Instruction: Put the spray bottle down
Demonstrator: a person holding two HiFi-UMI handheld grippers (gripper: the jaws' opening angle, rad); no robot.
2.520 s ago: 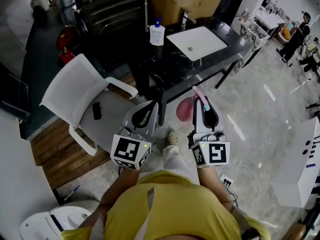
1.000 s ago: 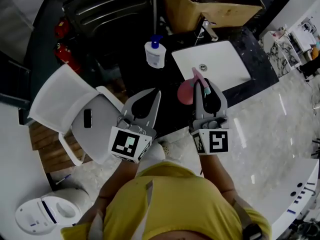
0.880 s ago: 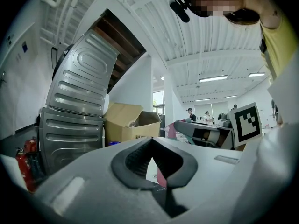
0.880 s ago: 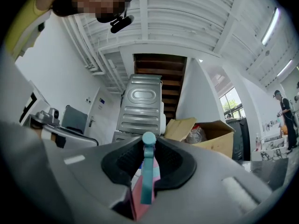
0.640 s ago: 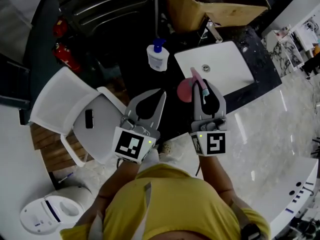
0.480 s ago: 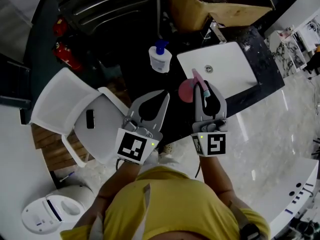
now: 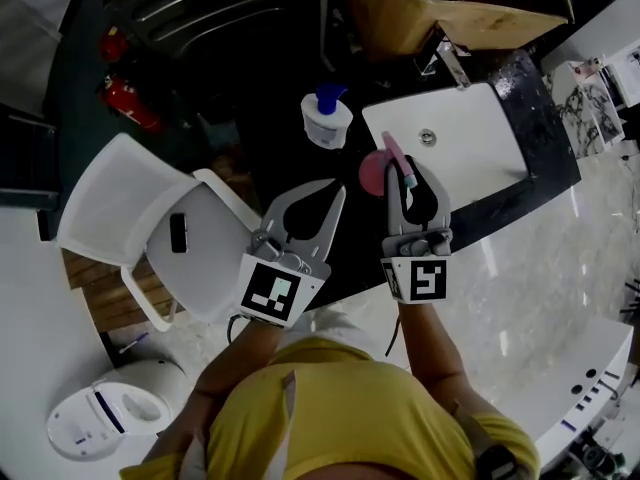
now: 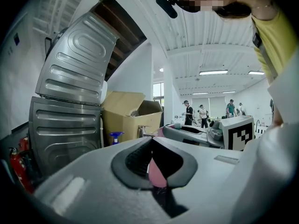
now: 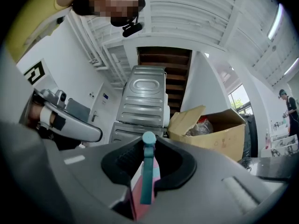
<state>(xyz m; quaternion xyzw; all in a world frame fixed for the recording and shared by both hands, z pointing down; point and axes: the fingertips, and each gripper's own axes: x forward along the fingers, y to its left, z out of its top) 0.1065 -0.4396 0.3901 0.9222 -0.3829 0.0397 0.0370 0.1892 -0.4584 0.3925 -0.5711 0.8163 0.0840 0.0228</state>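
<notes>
My right gripper [image 7: 402,168] is shut on a pink spray bottle [image 7: 373,174] with a teal nozzle, holding it by the head over the dark counter [image 7: 283,158], just left of the white sink basin [image 7: 460,148]. In the right gripper view the teal trigger and pink neck of the spray bottle [image 9: 145,174] stand upright between the jaws of the right gripper [image 9: 148,141]. My left gripper [image 7: 336,186] hangs beside it on the left, shut and empty. Through the closed left gripper [image 8: 152,140] a pink patch of the bottle [image 8: 157,174] shows.
A white soap pump bottle [image 7: 327,120] with a blue top stands on the counter ahead. Behind it are a cardboard box [image 7: 455,8] and a steel appliance [image 8: 70,101]. A white chair [image 7: 135,203] with a phone [image 7: 178,233] sits at left, and a red fire extinguisher [image 7: 127,103] beyond it.
Both grippers have moved forward and lower over the counter, nearer the sink and the pump bottle. The spray bottle stays in the right gripper's hold.
</notes>
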